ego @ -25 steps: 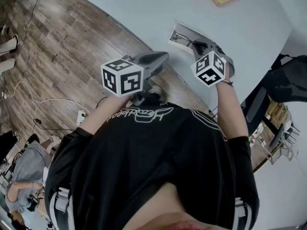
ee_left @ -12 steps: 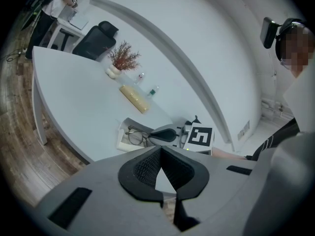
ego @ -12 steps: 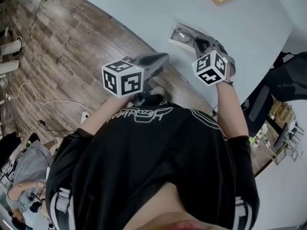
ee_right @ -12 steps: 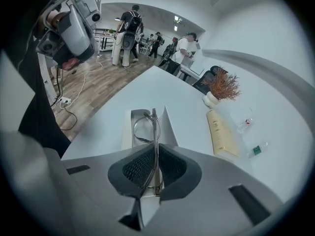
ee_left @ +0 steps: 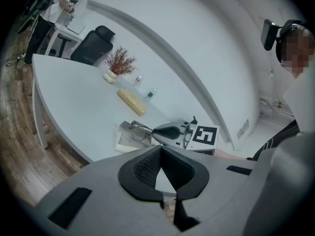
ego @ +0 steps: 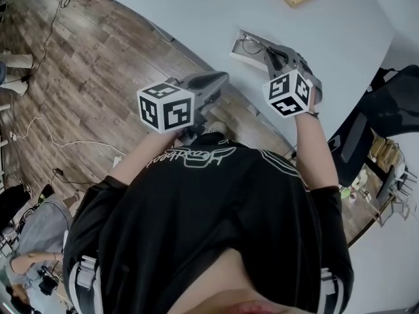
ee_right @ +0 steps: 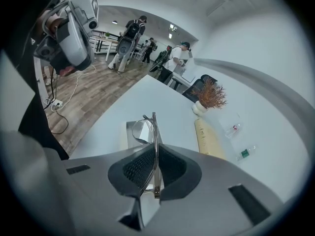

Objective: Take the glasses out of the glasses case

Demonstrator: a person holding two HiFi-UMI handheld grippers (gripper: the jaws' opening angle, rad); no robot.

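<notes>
On my right gripper [ee_right: 155, 154] the two pads are pressed together on the thin metal side arm of the glasses [ee_right: 145, 128], which runs straight up through the slot between them. The lenses stick out past the tips, over the open glasses case [ee_right: 129, 140]. From the left gripper view the frame [ee_left: 140, 131] sits at the top of the case [ee_left: 123, 141], and I cannot tell whether it touches the case.

My left gripper [ee_left: 160, 149] has its tips drawn together with nothing between them. Only a sliver of pale surface shows through the gap behind the tips.

Moving outward in the head view, the right gripper [ego: 270, 52] reaches onto the desk [ego: 196, 12] from its near edge. The case [ego: 239, 52] lies just inside that edge, with the glasses [ego: 251, 44] at the gripper's tip. The left gripper [ego: 222, 78] is held off the desk, past the same edge and over the wooden floor [ego: 85, 77], pointing toward the case but well apart from it.

Farther in, toward the desk's far edge, a tan oblong block [ee_right: 206, 139] lies flat. Beyond it a dried plant in a white pot [ee_right: 210, 96] stands by the far edge.
</notes>
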